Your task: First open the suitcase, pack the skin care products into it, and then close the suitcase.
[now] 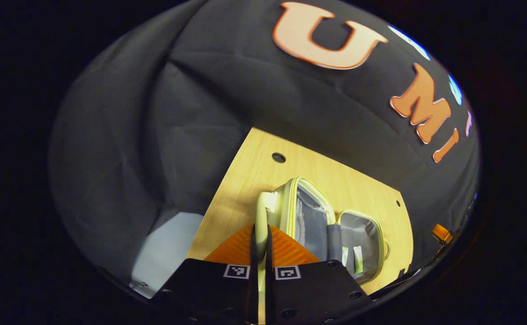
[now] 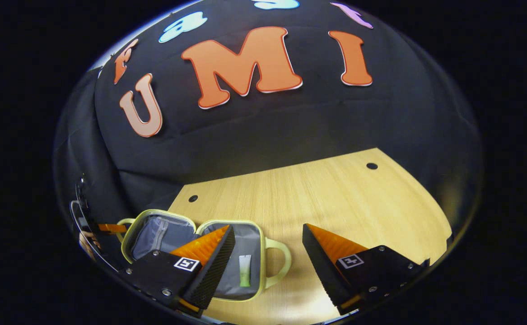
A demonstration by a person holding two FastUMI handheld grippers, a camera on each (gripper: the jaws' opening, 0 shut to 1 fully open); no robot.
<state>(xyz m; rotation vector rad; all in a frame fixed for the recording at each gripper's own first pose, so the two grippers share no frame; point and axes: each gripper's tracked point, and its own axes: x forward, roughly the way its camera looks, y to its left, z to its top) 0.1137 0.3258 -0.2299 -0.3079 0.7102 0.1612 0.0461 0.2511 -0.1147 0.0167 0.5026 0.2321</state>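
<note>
Two views: the left gripper view looks down along its own fingers at the surface; the right gripper view looks across the surface toward the cloth wall.
Suitcase: a small pale yellow-green suitcase (image 2: 200, 257) lies open flat on the wooden surface (image 2: 335, 198), both halves showing grey lining, near the surface's left, near edge in the right gripper view.
Suitcase halves: the left half has a zipped grey pocket; the right half carries a looped handle (image 2: 280, 266) on its outer side.
Skin care tube: a white and green tube (image 2: 244, 270) lies inside the right half, close to the handle side.
Same case, left gripper view: the suitcase (image 1: 335, 225) sits just beyond the fingers, and two pale tubes (image 1: 352, 259) show in its nearer half.
Left gripper (image 1: 260, 234): its jaws stand very narrow, pinching the pale handle (image 1: 263, 212) on the far half of the case; both fingers press on it.
Right gripper (image 2: 268, 257): its jaws are spread wide, holding nothing; the left finger overlaps the open case in view, the right finger hangs over bare wood.
Surface: light wood with small dark round holes (image 2: 371, 165) toward its far corners.
Person: a hand (image 2: 85, 239) is just visible at the far left rim of the right gripper view.
</note>
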